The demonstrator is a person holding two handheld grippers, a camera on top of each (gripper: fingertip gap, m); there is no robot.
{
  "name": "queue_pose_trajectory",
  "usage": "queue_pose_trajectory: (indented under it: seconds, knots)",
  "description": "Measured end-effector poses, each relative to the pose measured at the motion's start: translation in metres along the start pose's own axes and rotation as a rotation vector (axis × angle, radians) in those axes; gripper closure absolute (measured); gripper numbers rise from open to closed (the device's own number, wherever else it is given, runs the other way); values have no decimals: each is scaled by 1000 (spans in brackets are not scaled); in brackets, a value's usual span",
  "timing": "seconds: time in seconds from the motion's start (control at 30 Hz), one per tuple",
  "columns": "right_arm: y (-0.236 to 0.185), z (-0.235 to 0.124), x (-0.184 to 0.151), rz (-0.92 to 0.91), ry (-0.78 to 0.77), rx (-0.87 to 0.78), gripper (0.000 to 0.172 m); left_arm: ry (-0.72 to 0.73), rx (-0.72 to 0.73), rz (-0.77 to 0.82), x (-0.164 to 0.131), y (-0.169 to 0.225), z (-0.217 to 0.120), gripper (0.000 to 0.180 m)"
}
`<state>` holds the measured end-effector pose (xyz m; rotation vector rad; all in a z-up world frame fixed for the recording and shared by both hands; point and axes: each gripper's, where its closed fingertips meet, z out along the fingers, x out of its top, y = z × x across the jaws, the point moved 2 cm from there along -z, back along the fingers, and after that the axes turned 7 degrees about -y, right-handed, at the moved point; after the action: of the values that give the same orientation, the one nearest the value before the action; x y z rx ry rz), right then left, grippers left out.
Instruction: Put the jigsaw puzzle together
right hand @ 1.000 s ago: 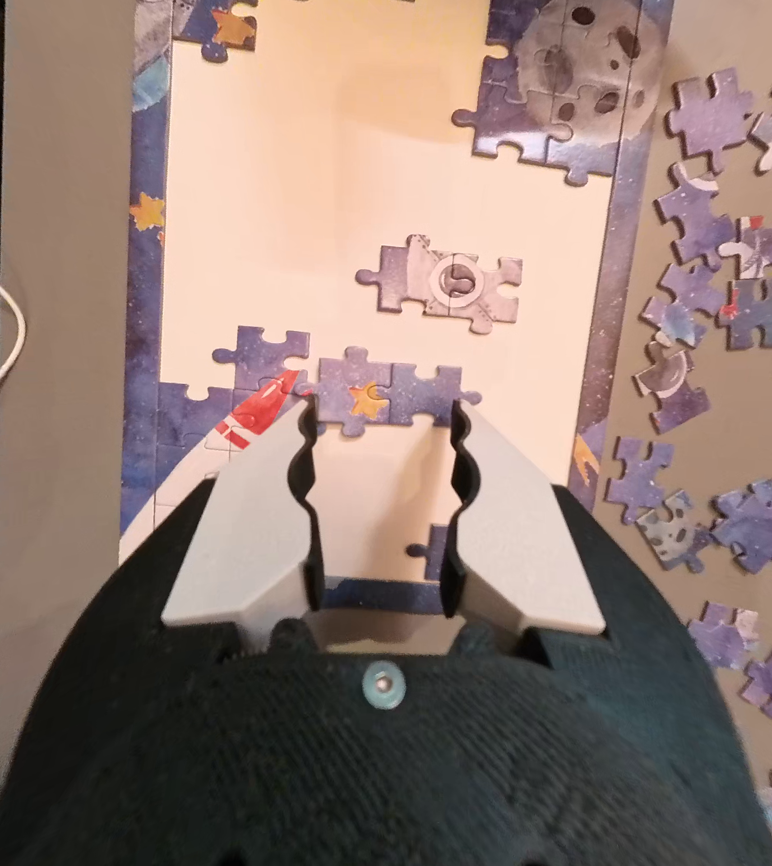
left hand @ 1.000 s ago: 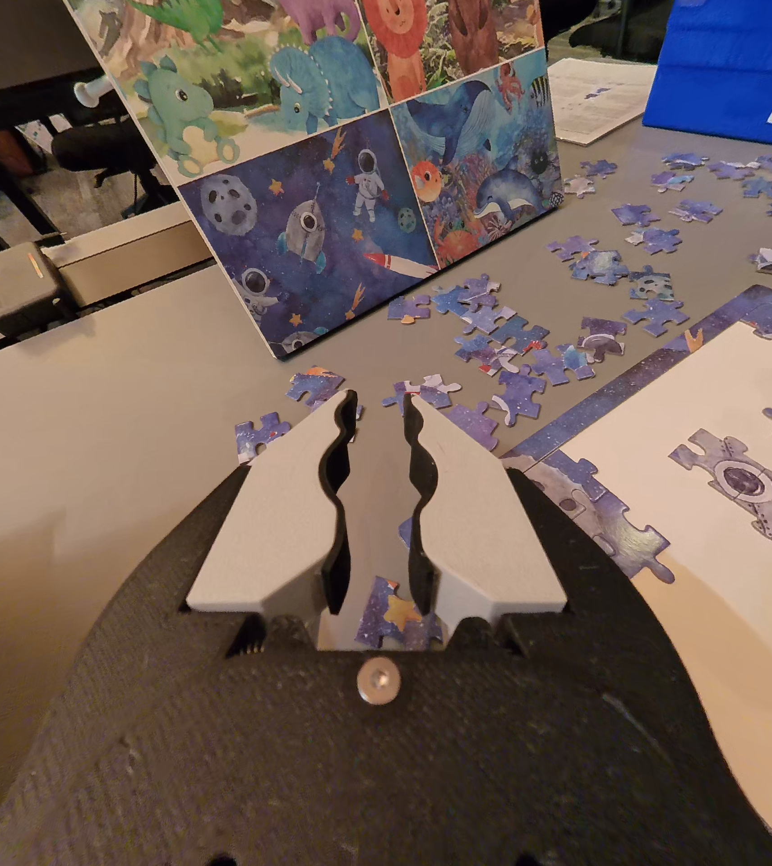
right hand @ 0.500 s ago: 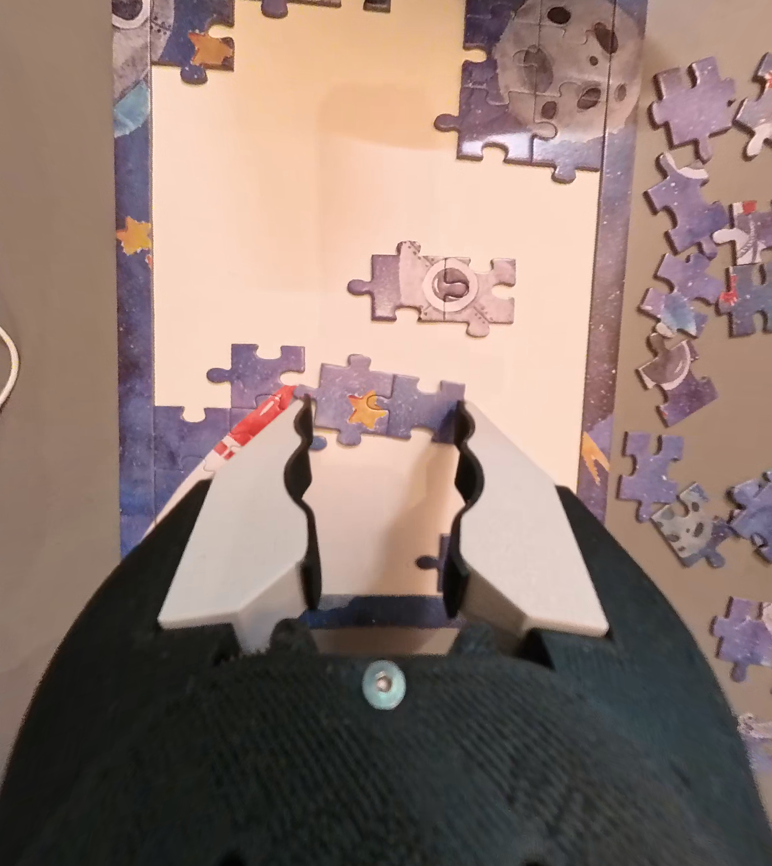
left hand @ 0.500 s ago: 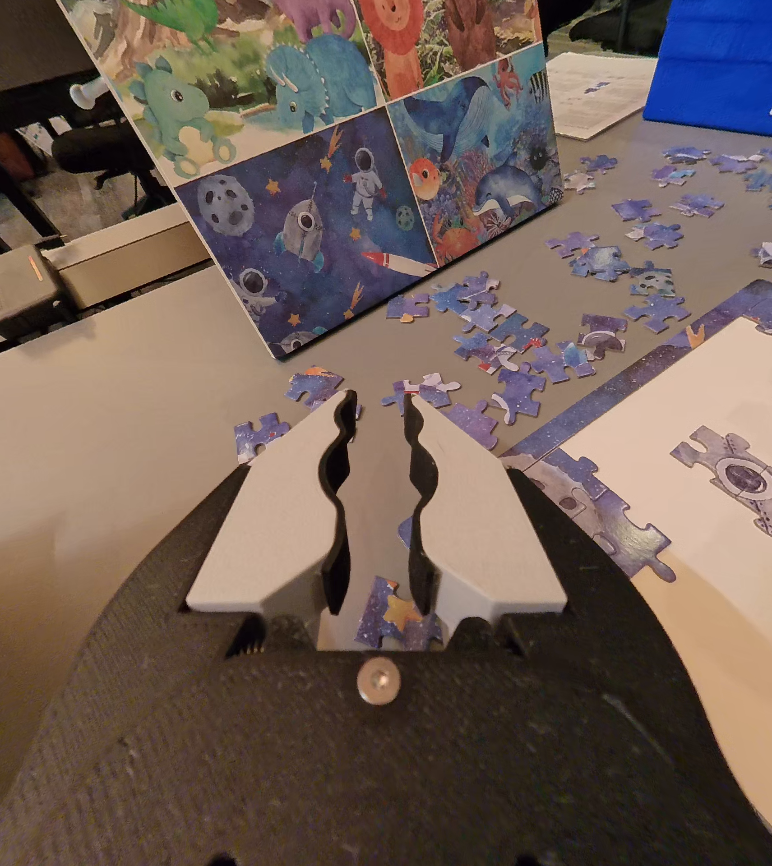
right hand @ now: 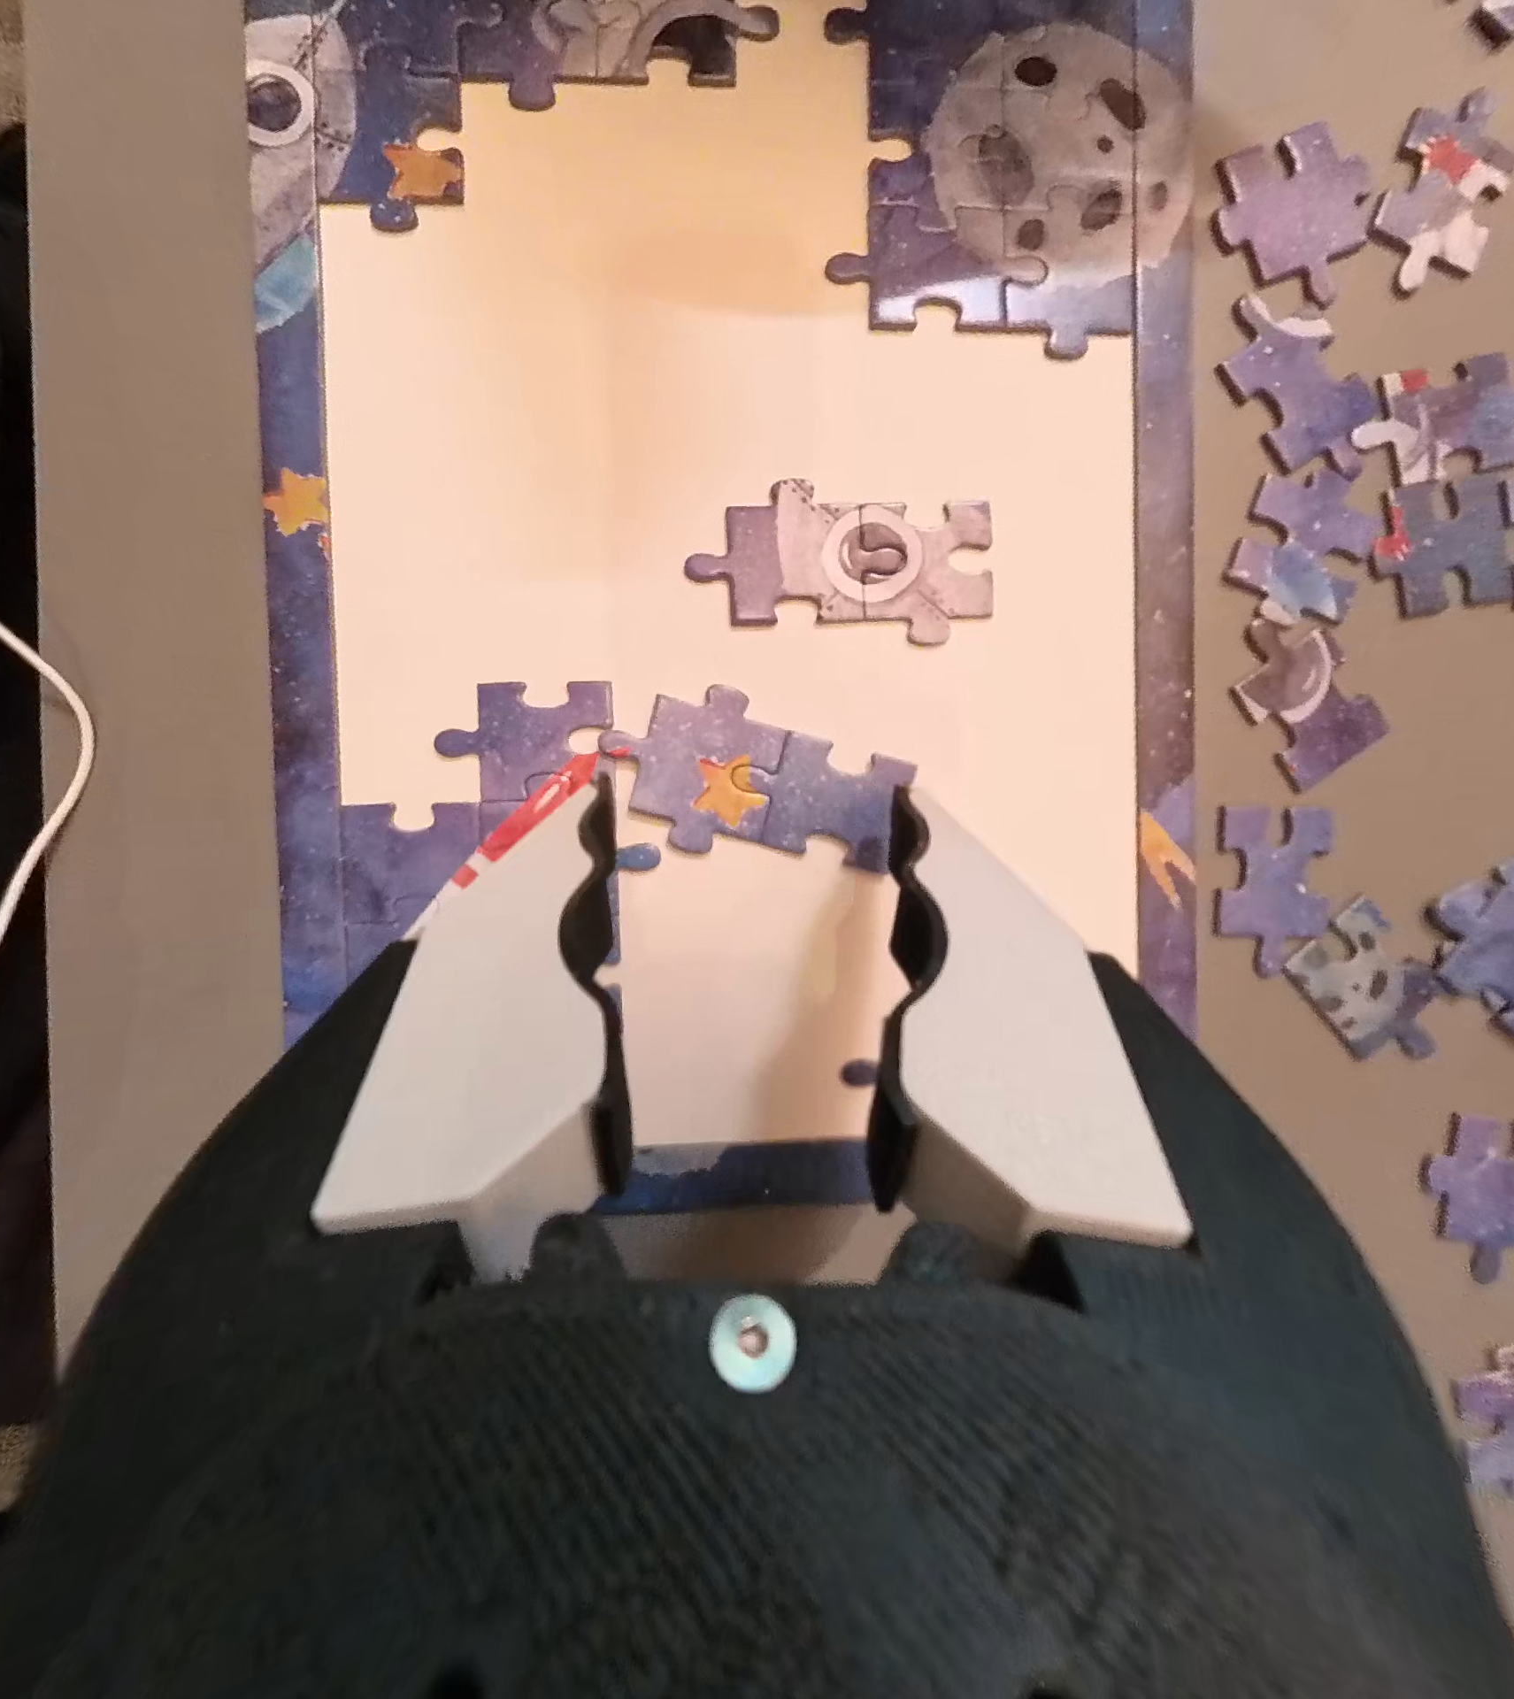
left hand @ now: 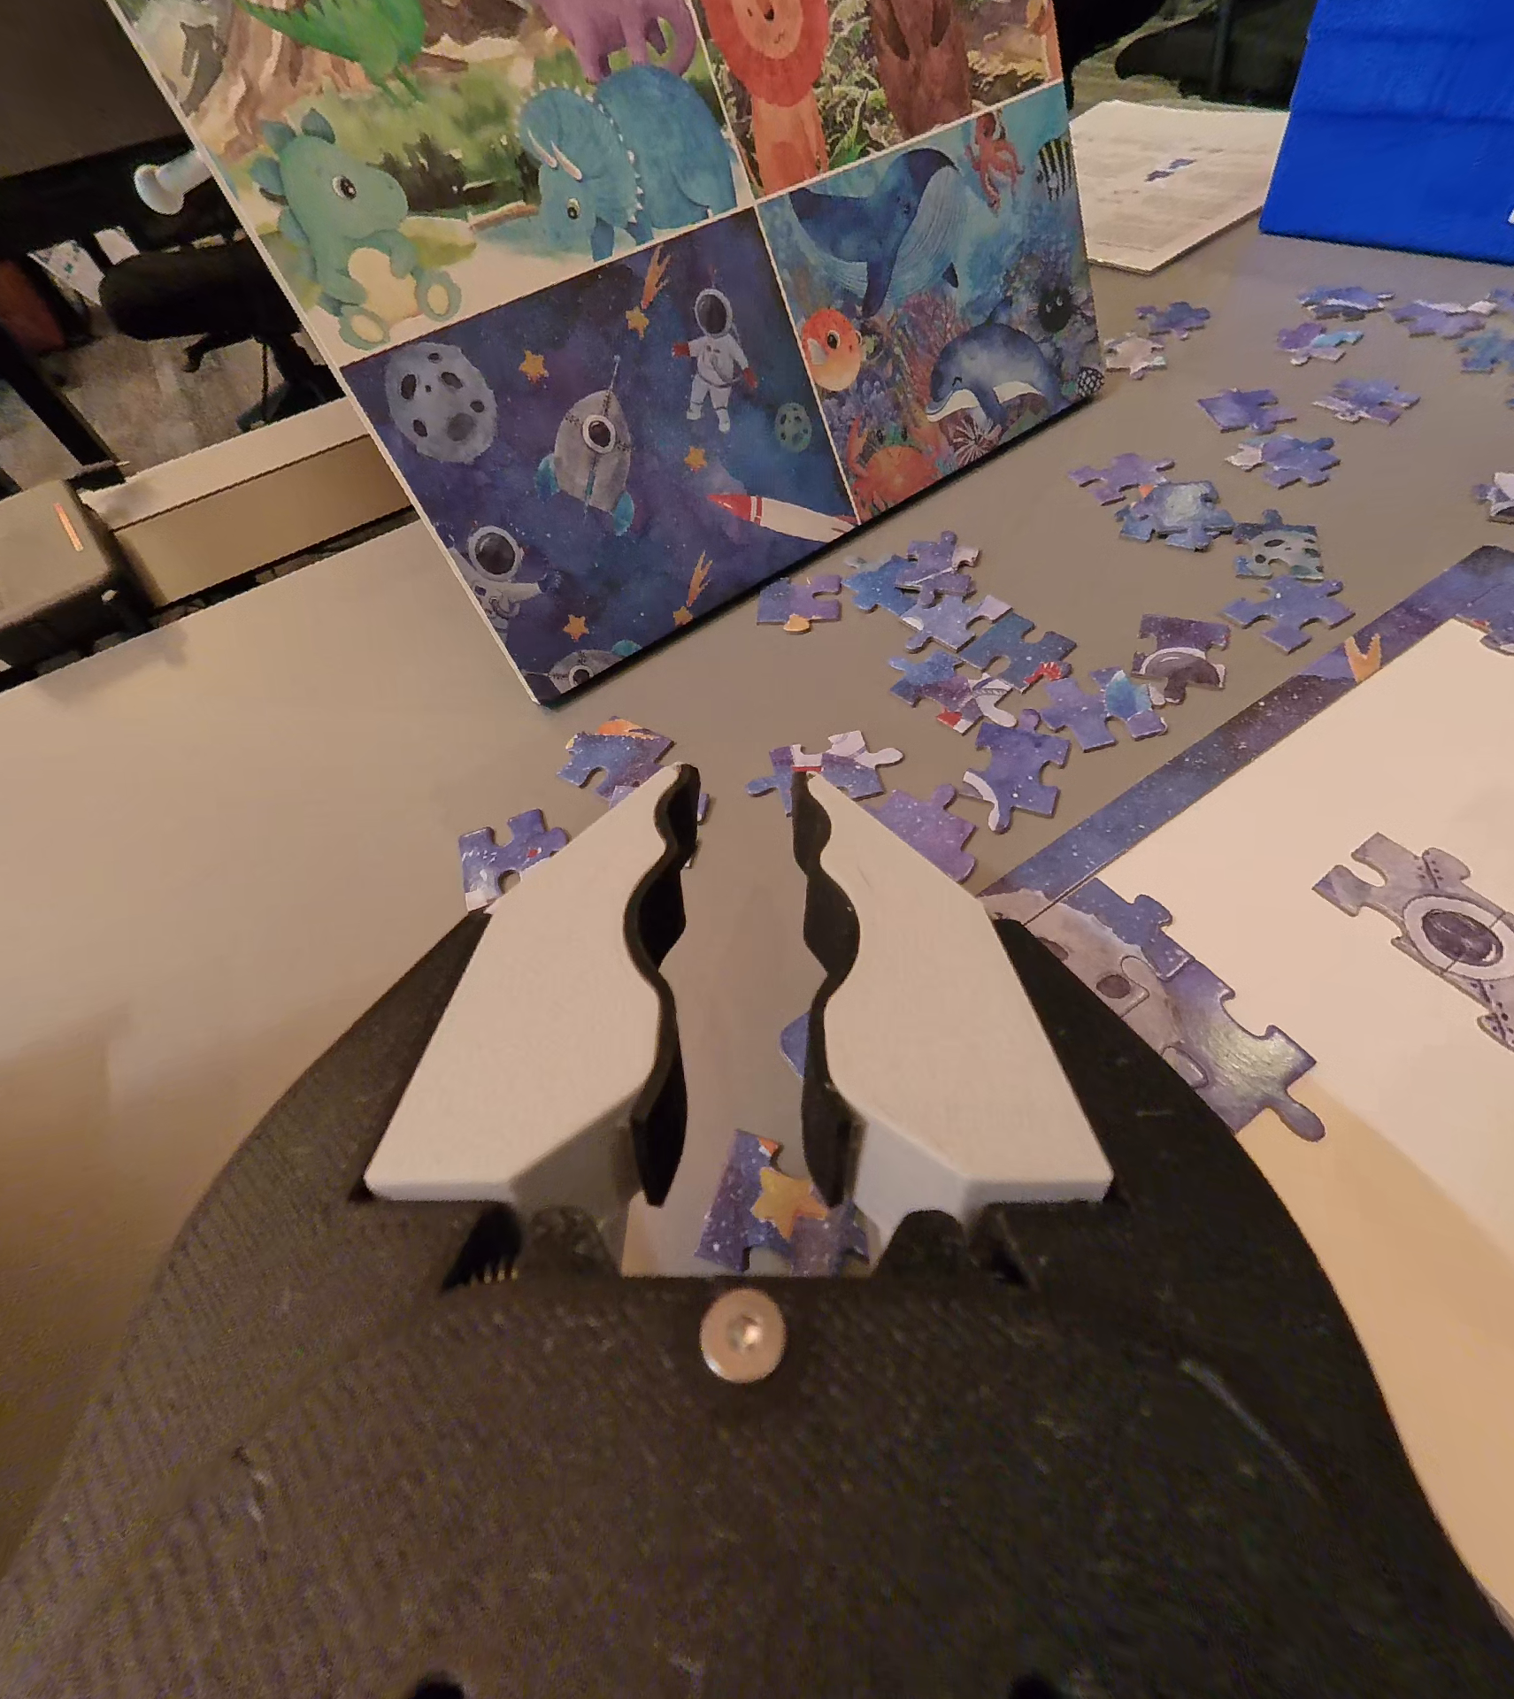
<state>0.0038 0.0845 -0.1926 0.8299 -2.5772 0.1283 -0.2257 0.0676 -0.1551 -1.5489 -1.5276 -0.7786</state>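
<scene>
A: Item one, left gripper (left hand: 745, 795). Status?

B: Its jaws are standing narrowly parted with only grey table (left hand: 183, 919) showing between the tips; nothing is being gripped. A star-printed puzzle piece (left hand: 771, 1204) is lying on the table below the base of the fingers, partly hidden by the right one.

A: Around it?

B: Loose puzzle pieces (left hand: 992, 662) are lying scattered just ahead of the tips and off to the right. Further ahead, a picture box (left hand: 643, 322) is standing tilted on the table. The puzzle tray (left hand: 1240, 781) is lying to the right, with a blue box (left hand: 1424, 119) far ahead on that side.

A: Item two, right gripper (right hand: 753, 800).

B: Its jaws are standing wide apart above the tray (right hand: 1162, 552), gripping nothing. A joined star pair (right hand: 762, 781) is lying tilted on the cream backing just ahead of the tips; the right fingertip (right hand: 905, 814) is overlapping the pair's near corner, though contact cannot be told. The left fingertip (right hand: 601, 809) is sitting over a fitted rocket section (right hand: 514, 763).

A: Beyond that?

B: A joined porthole pair (right hand: 863, 561) is lying further ahead, and a white cable (right hand: 27, 827) is hanging off to the left.
</scene>
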Motion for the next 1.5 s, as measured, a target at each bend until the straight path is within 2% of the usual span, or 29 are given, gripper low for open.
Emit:
queue_pose_trajectory:
  seconds: [0.17, 0.8, 0.97, 1.2, 1.3, 1.43, 1.5]
  knots:
    - [2, 6, -10, 33, -16, -6, 112, -1, 2, 5, 0, 1, 0, 162]
    - [1, 10, 5, -8, 15, 142, 113, -1, 1, 2, 0, 0, 0, 162]
    - [5, 9, 5, 1, 7, 120, 111, 1, 1, 2, 0, 0, 0, 162]
    - [-10, -6, -14, 105, 78, 98, 114, 64, -37, 67, 11, 15, -6, 162]
    - [-24, -9, -26, 140, 101, 112, 114, 64, -118, 70, 14, 33, -9, 162]
    - [-40, -9, -30, 147, 142, 154, 113, -19, -449, 18, 19, 98, -36, 160]
    - [-43, -8, -31, 136, 150, 153, 111, -84, -551, 42, 18, 130, -54, 156]
